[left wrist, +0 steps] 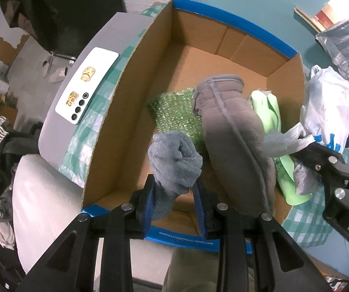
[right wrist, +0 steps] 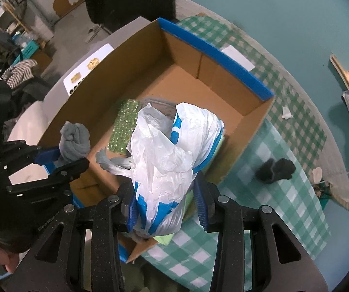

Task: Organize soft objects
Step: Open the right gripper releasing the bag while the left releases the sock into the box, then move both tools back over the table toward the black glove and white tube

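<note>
Two hand-held grippers you hold over the cardboard box [left wrist: 130, 112]: your left hand-held gripper [left wrist: 174, 196] clamps a grey sock [left wrist: 174, 160], your right hand-held gripper [right wrist: 166, 209] clamps a white plastic bag [right wrist: 172, 150].

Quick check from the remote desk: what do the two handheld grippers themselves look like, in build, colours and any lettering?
Both are matte black linkage frames with silver pivot pins. The left gripper and right gripper carry ribbed blue finger pads. White lettering marks the frames: "DAS" on the right one, "GenRobot" on the left. No cables or sleeves are visible.
</note>
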